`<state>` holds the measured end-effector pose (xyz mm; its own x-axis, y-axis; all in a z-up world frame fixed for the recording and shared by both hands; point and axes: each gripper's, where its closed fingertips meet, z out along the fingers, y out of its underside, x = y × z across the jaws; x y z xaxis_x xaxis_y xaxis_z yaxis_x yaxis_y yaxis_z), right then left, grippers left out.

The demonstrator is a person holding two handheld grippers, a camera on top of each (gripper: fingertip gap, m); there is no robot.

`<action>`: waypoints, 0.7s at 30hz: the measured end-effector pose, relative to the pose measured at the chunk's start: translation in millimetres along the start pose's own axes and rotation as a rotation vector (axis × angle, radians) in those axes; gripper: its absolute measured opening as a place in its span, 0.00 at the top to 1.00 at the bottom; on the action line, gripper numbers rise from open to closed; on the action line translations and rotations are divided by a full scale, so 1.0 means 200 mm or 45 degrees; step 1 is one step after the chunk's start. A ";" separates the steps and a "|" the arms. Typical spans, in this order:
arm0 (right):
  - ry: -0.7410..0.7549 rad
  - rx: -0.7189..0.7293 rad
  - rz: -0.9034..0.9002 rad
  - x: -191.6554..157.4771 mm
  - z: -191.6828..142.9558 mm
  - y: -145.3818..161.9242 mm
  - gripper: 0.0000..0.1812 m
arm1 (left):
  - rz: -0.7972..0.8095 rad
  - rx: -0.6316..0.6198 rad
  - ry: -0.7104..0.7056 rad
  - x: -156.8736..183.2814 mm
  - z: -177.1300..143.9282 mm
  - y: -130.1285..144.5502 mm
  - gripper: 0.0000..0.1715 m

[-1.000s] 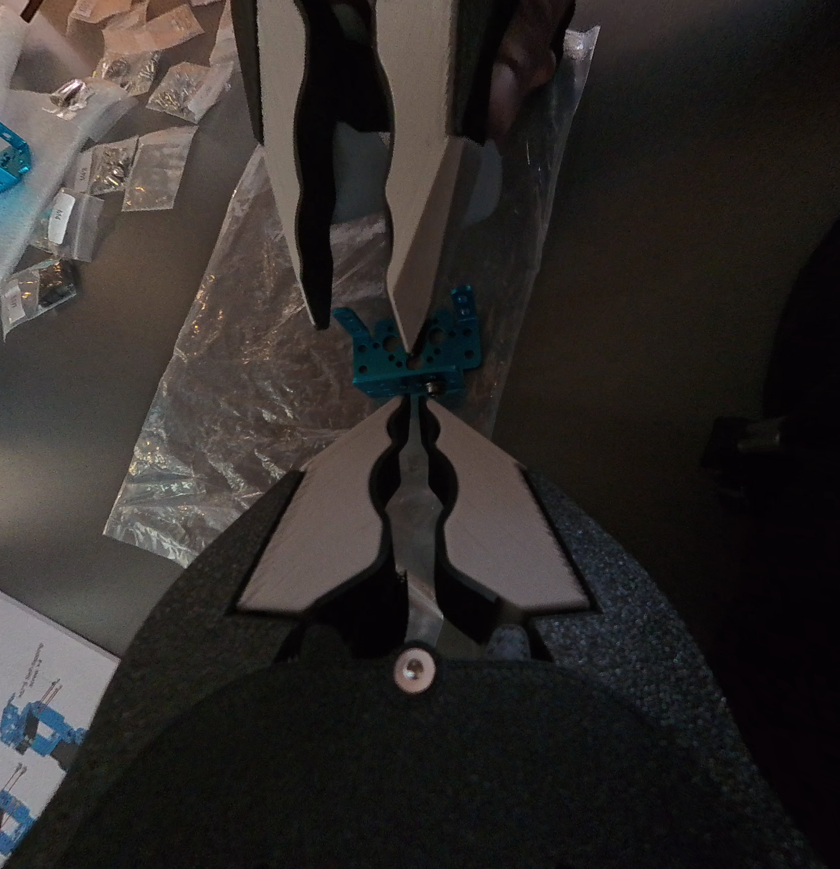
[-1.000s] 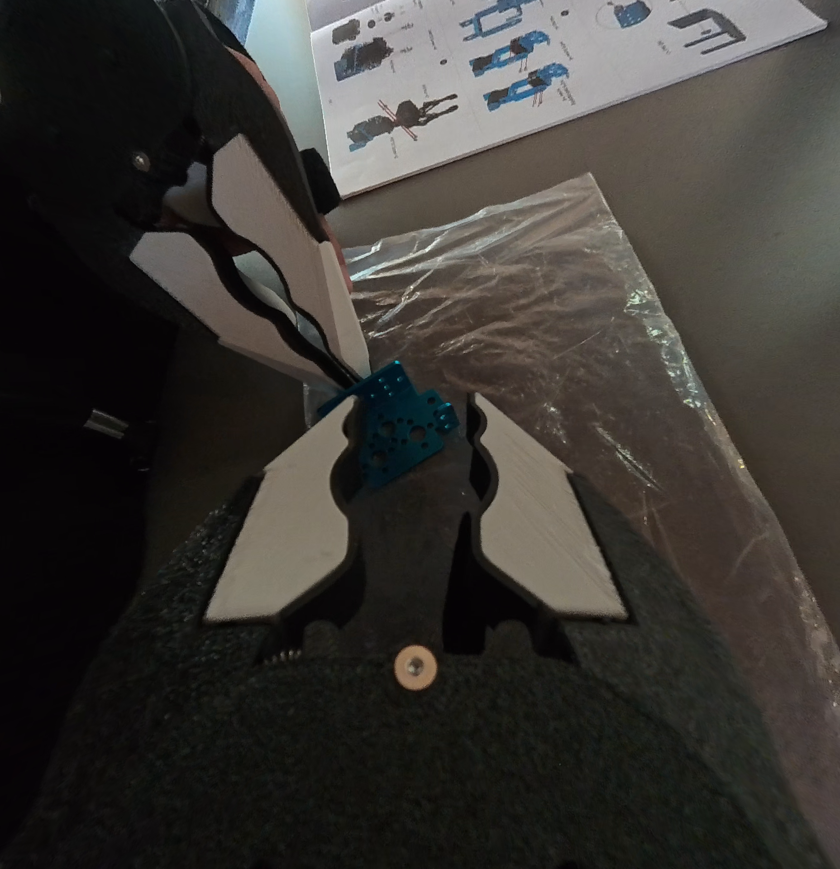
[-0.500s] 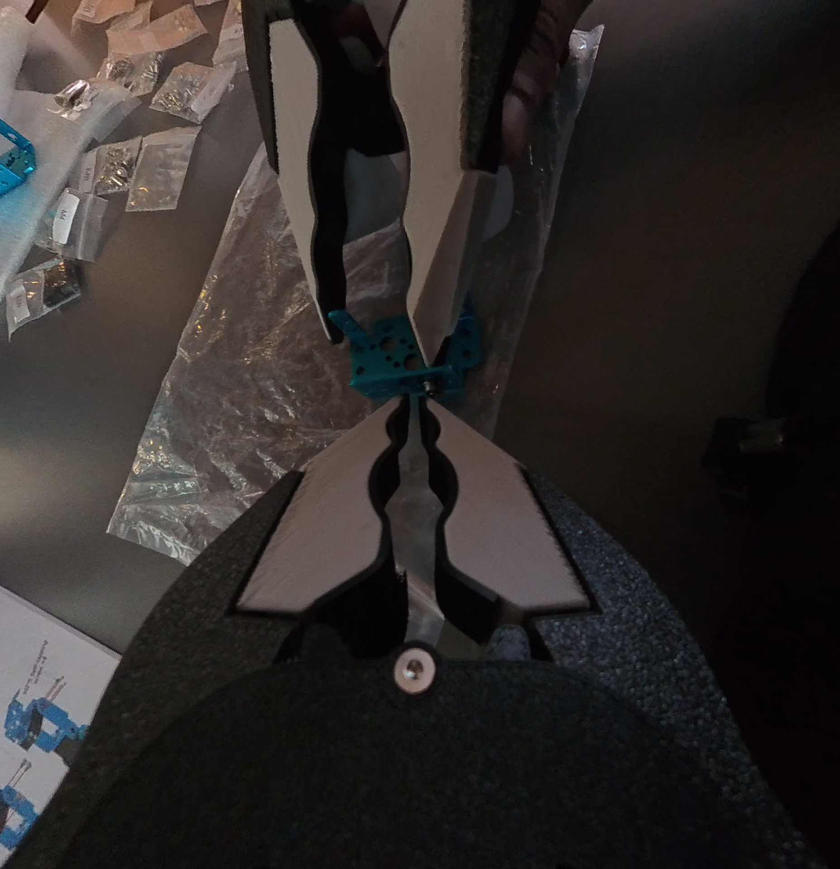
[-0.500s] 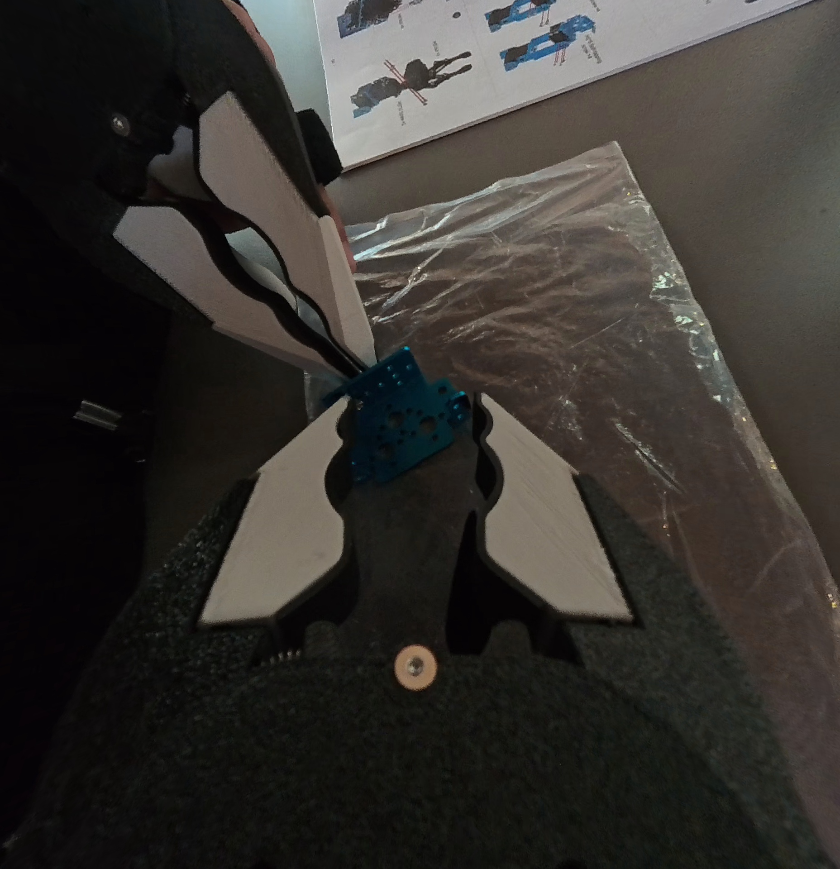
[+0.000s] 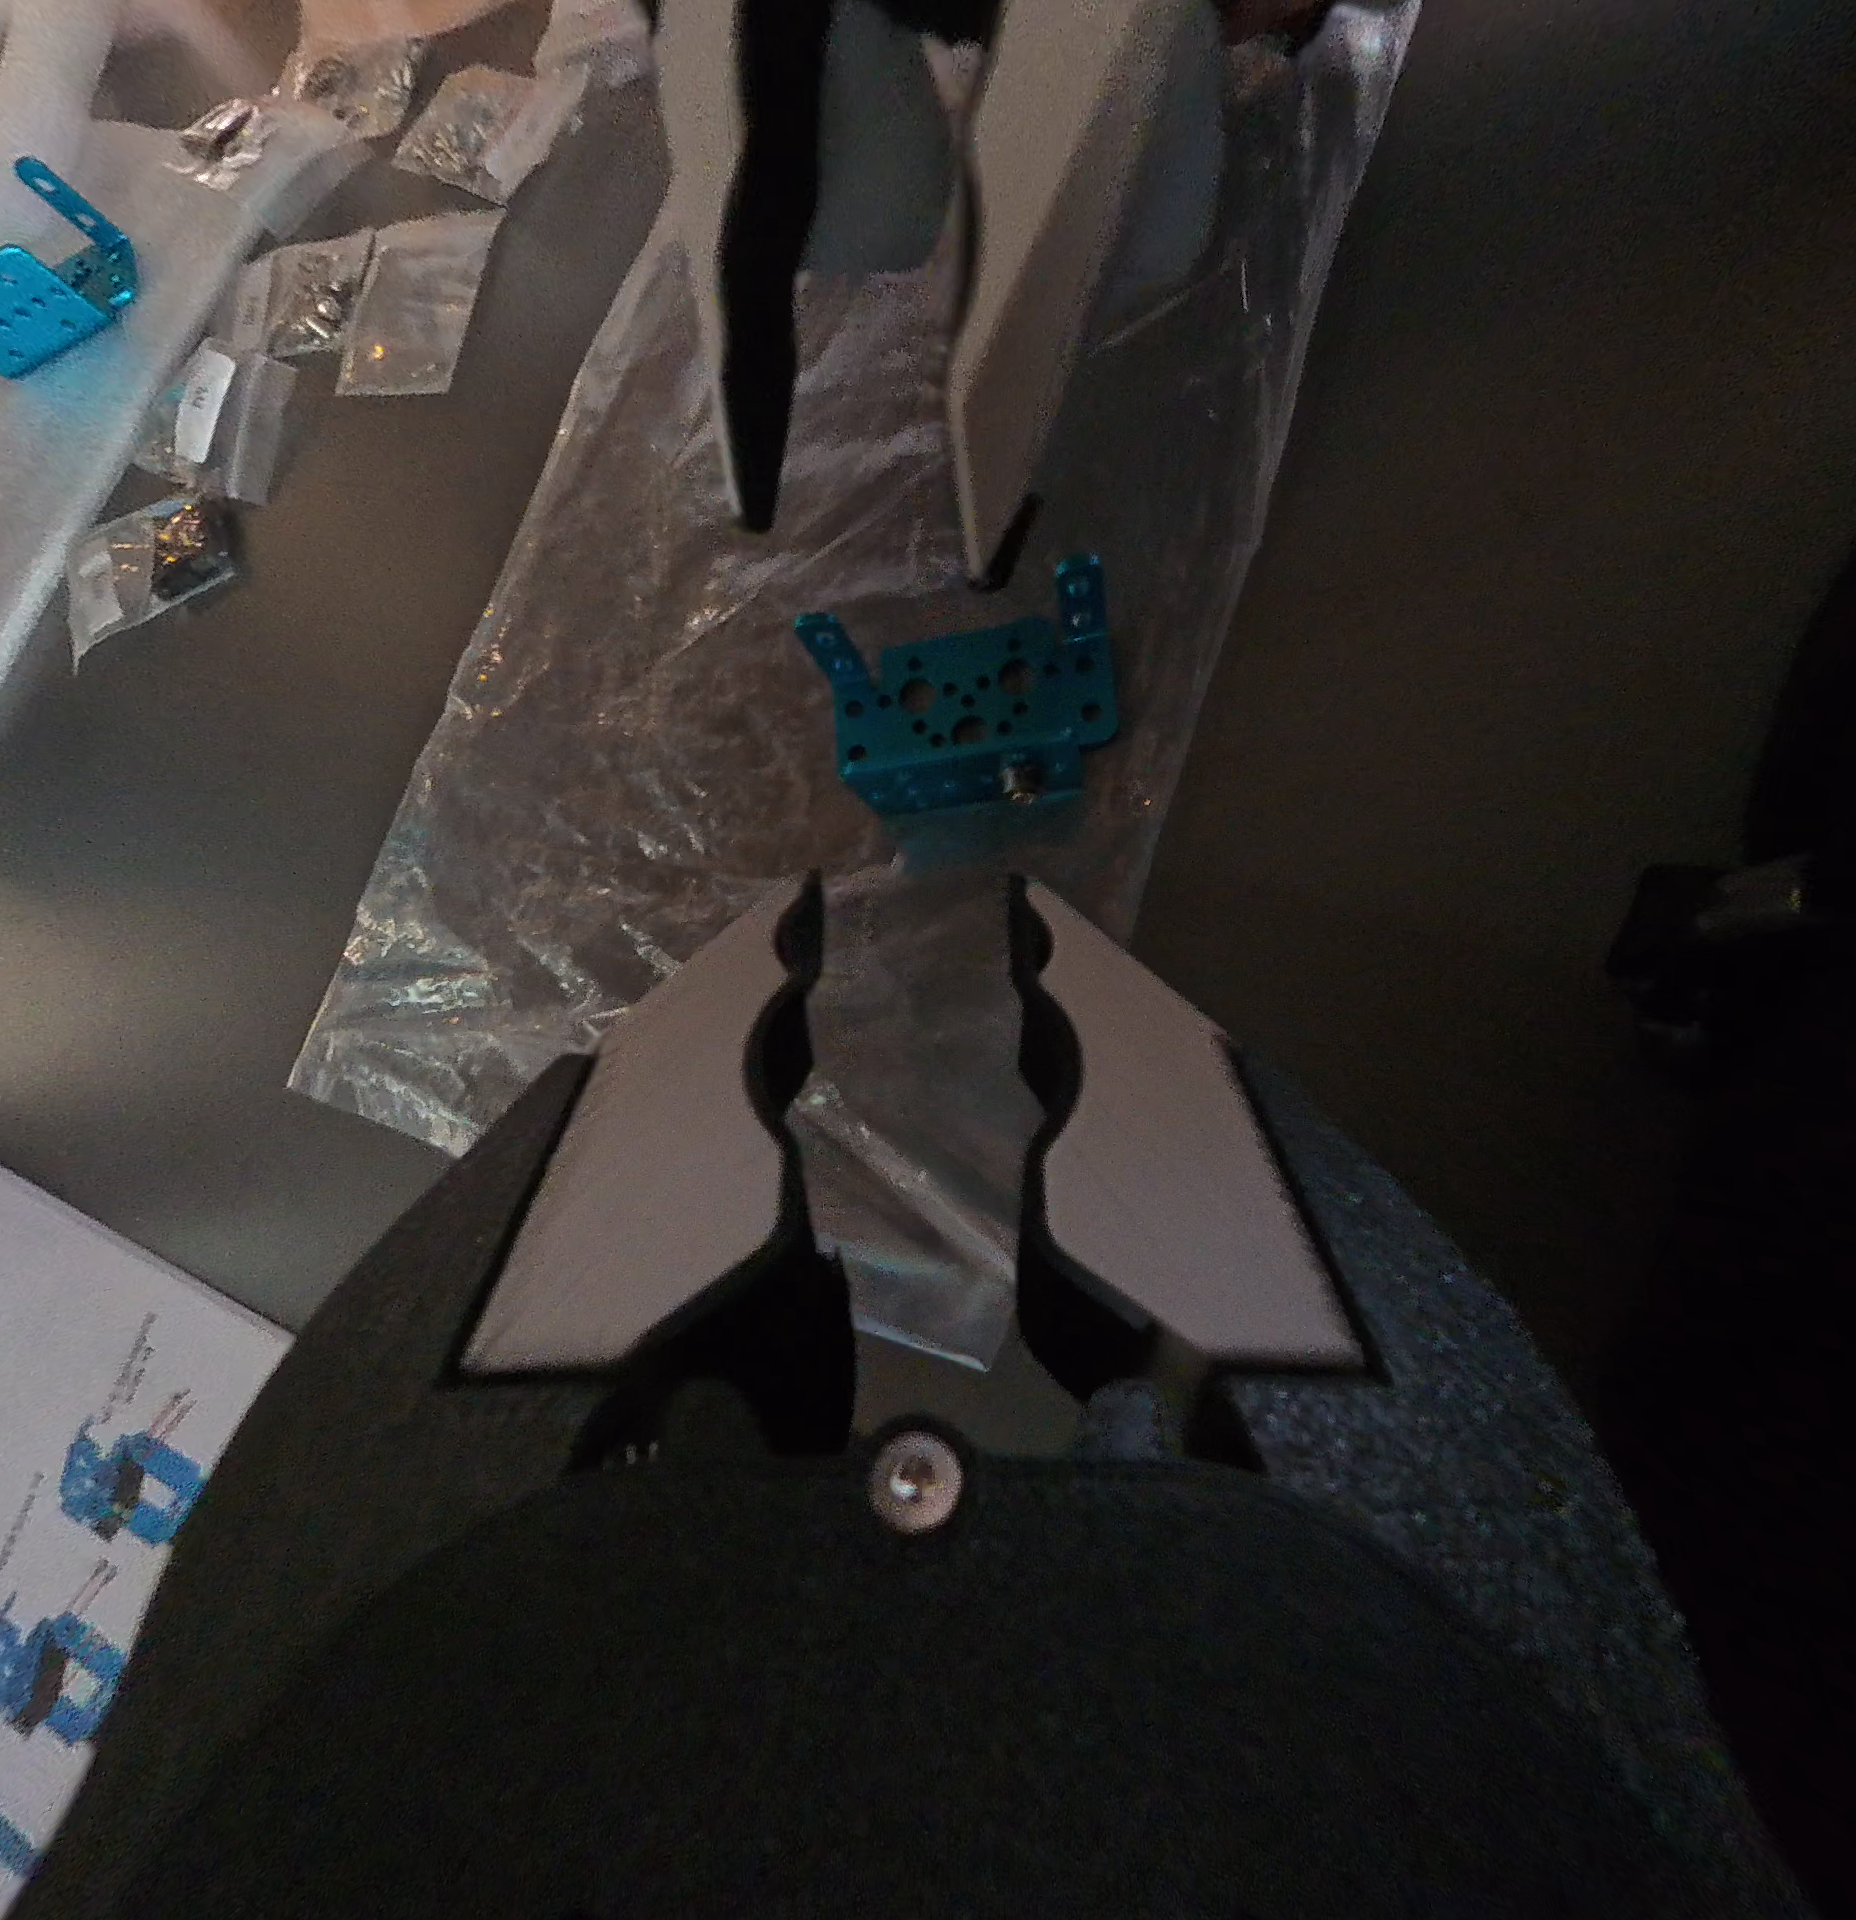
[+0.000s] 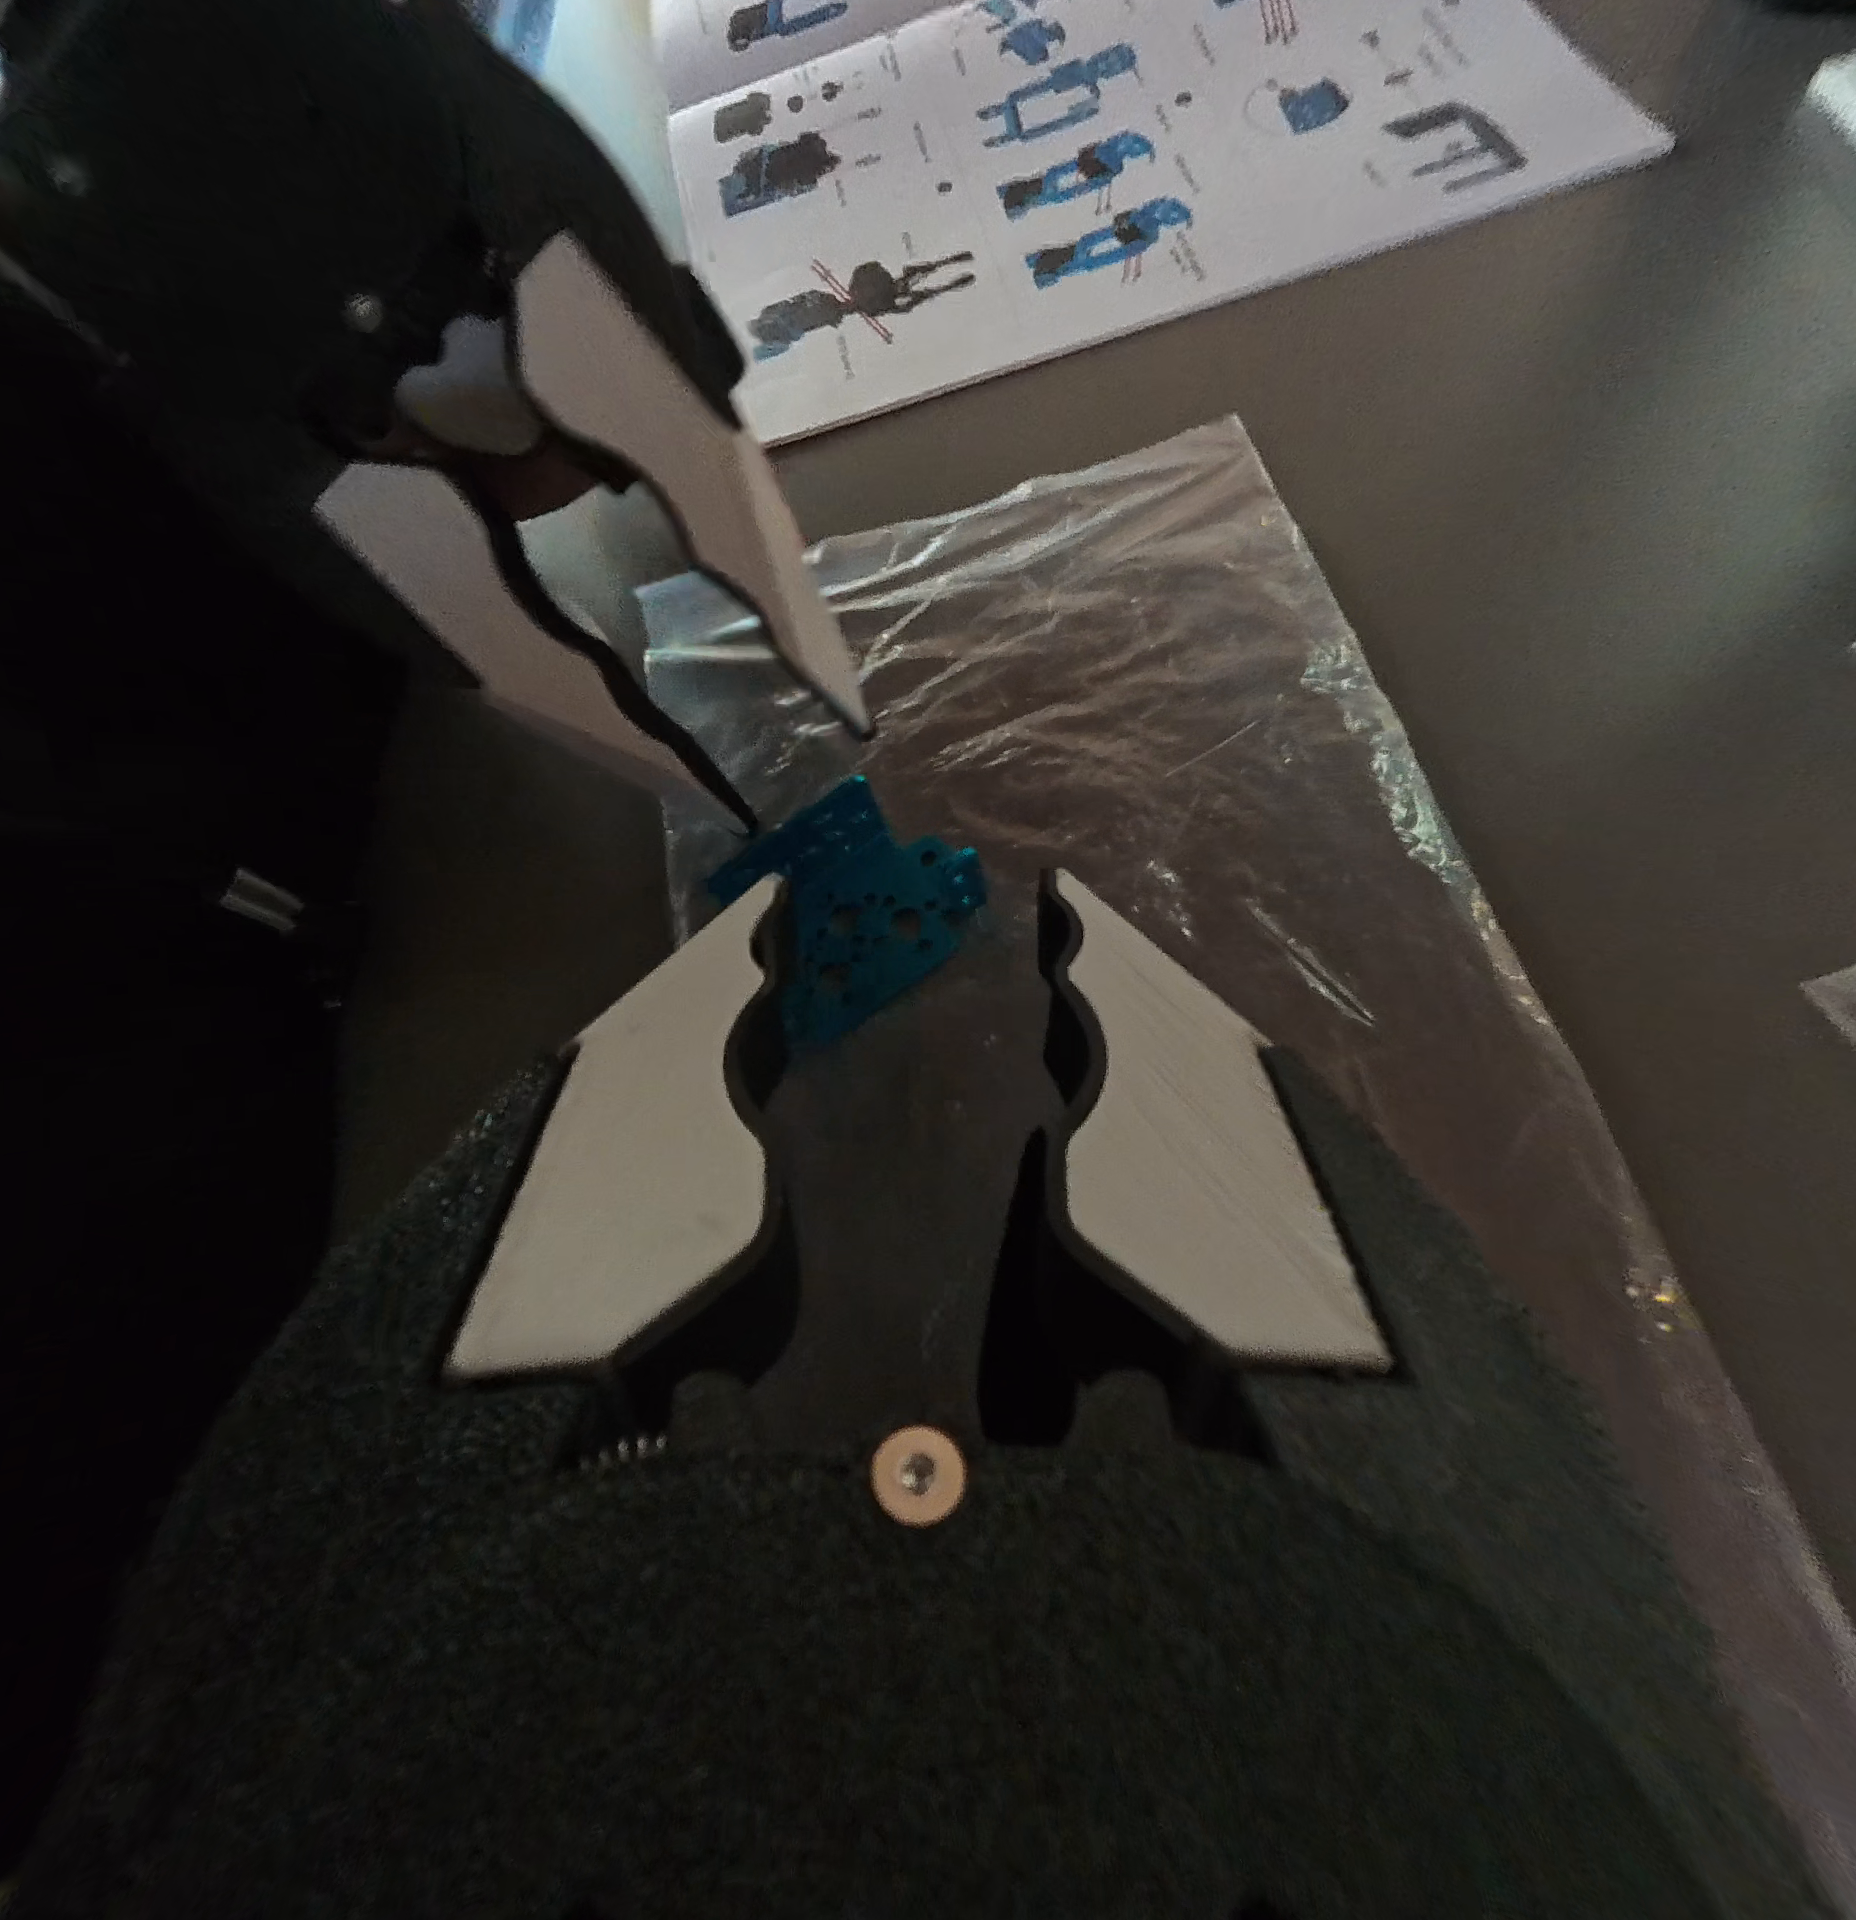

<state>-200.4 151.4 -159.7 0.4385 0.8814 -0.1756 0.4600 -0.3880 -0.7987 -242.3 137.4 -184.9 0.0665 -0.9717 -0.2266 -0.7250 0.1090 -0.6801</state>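
Left gripper [image 5: 911, 883] and right gripper [image 6: 908, 888], both spread and gripping nothing, are facing each other over a blue perforated bracket [image 5: 965, 707] lying on a clear plastic bag [image 5: 612, 748] covering a dim grey tabletop [image 5: 176, 790]; an instruction sheet [image 6: 1163, 156] is lying nearby.

**A dim grey counter, brighter at one end**

The counter [image 5: 228, 831] was a smooth, matte grey surface that filled nearly all of both views. Light was low overall; it fell brightest on the far left of the left wrist view, where the surface looked pale, and faded to deep shadow on the right. In the right wrist view the counter [image 6: 1526, 436] showed a warmer grey-brown tone under soft, even light, with the left side lost in darkness. No wall, floor or window could be made out; the dark areas were too murky to tell.
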 end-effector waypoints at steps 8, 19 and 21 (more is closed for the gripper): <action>0.053 -0.148 -0.363 -0.26 0.01 0.05 0.71 | -0.063 0.119 0.044 0.01 0.04 -0.12 0.64; -0.005 -0.404 -0.550 -0.26 0.12 0.14 0.70 | -0.075 0.089 0.072 0.04 0.08 -0.11 0.74; -0.015 -0.421 -0.562 -0.25 0.12 0.14 0.70 | -0.075 0.089 0.071 0.04 0.09 -0.11 0.73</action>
<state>-228.8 102.2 -187.1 0.1413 0.9817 0.1276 0.8171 -0.0429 -0.5748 -214.4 130.5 -184.1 0.0682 -0.9867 -0.1473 -0.6711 0.0638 -0.7387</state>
